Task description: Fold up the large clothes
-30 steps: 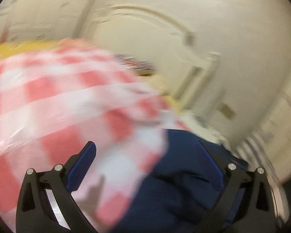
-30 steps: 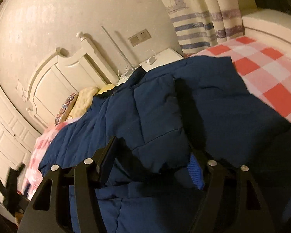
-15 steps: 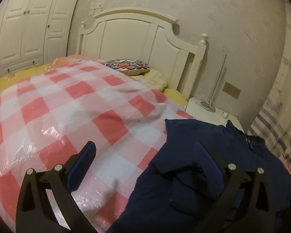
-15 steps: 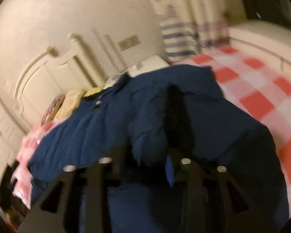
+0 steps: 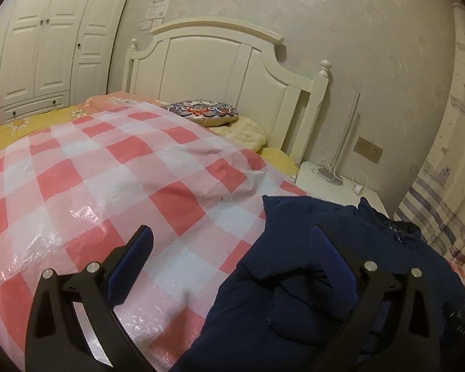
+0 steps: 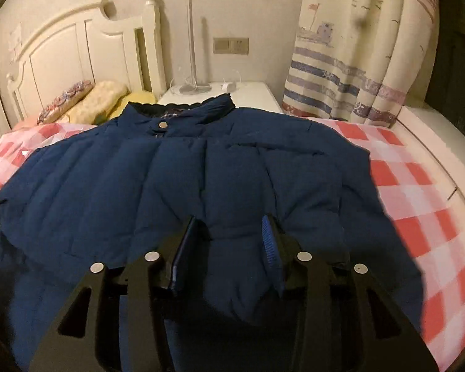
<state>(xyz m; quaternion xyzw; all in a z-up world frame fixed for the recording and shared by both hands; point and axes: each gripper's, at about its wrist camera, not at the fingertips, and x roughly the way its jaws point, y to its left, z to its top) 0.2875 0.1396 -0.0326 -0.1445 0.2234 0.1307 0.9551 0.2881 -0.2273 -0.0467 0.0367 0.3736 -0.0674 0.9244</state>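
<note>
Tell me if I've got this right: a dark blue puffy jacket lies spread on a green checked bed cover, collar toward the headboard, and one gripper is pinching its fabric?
Nearly. The bed cover is red and white checked, not green, as the right wrist view shows. The rest holds: the jacket lies spread with its collar toward the headboard, and the right gripper pinches its fabric.

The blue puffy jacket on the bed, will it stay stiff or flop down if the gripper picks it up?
The blue puffy jacket would probably flop: it drapes softly over the checkered cover. Its quilted, padded panels suggest it is bulky but fairly light. The right gripper pinches a bulging fold, so it likely squashes easily.
</note>
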